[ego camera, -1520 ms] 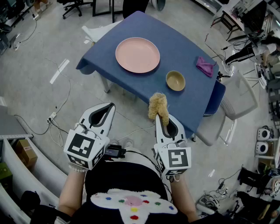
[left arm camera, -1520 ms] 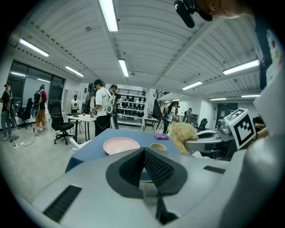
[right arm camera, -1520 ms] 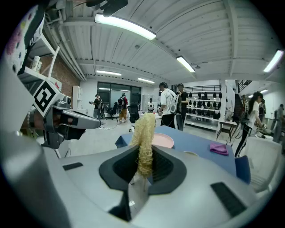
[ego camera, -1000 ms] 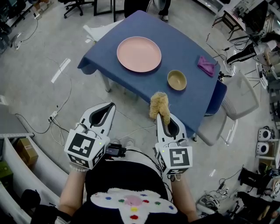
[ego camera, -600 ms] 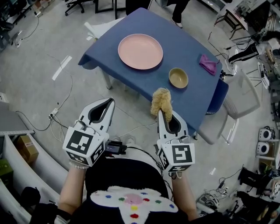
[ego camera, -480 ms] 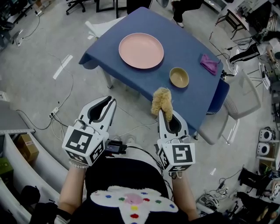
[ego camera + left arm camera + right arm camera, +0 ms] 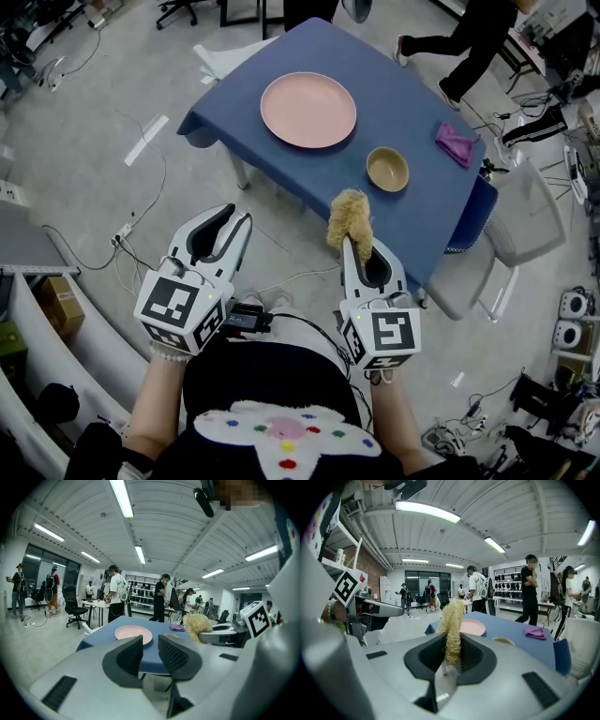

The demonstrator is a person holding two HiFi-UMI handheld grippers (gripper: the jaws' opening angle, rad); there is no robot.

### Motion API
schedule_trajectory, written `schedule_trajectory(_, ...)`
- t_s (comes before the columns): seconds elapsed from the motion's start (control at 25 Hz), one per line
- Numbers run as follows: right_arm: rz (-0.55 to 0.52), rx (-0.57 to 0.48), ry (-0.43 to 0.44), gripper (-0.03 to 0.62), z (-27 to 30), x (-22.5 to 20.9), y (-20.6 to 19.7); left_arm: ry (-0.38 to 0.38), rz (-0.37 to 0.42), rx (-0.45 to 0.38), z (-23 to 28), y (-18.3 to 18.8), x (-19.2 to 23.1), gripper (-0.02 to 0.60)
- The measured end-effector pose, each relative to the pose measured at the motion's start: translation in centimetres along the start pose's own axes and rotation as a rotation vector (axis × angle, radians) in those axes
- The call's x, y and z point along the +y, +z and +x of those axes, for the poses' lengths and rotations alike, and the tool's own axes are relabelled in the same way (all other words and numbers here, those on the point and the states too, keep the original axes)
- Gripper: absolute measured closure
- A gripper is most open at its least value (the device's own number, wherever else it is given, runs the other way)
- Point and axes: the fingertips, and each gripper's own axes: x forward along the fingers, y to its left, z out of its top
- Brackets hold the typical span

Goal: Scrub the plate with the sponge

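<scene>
One pale pink plate (image 7: 308, 110) lies flat on the blue-covered table (image 7: 417, 98), toward its far left end, with a plain, bare face. The sponge (image 7: 348, 220), a shaggy yellow-tan tuft, is off the table and well apart from the plate. The right gripper (image 7: 350, 244) has its jaws clamped on the sponge's lower part. The rest of the tuft stands up out of them, just short of the table's near edge.

A small tan bowl (image 7: 387, 170) stands upright to the right of the plate, apart from it, and its hollow shows only its own tan surface. Beyond the bowl, near the table's right end, lies a crumpled purple cloth (image 7: 456, 143).

The left gripper (image 7: 240, 218) is held beside the right one, over the floor. In the left gripper view its jaws stand a little apart, with only air in the gap.

Each gripper carries a cube printed with a black-and-white square pattern, the left cube (image 7: 183, 314) and the right cube (image 7: 384, 336); these are marker shapes, not letters.

A grey chair (image 7: 520, 220) stands at the table's right end, and a person (image 7: 469, 37) in dark clothes is beyond the table.
</scene>
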Motion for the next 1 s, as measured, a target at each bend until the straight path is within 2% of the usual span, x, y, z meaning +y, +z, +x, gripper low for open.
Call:
schedule_trajectory(0.28,-0.016,-0.013,0.023,0.537,-0.7,-0.8,-0.3,0.052,-0.007,-0.018,-0.6,-0.3,-0.4,0.482)
schedule_trajectory(0.48,-0.014,-0.011,0.011,0.537,-0.9,-1.7,-0.6,0.063,-0.021,-0.027,-0.3,-0.3,-0.5,0.482)
schedule_trajectory(0.8,-0.005,-0.013,-0.017,0.537,0.6,-3.0,-0.4,0.045,-0.012,-0.033,2.2,0.6,0.5,0.482)
schedule_trajectory(1.0,0.001,-0.005,-0.042,0.537,3.5,-4.0,0.2,0.023,-0.015,-0.025,5.3,1.4,2.6,0.482)
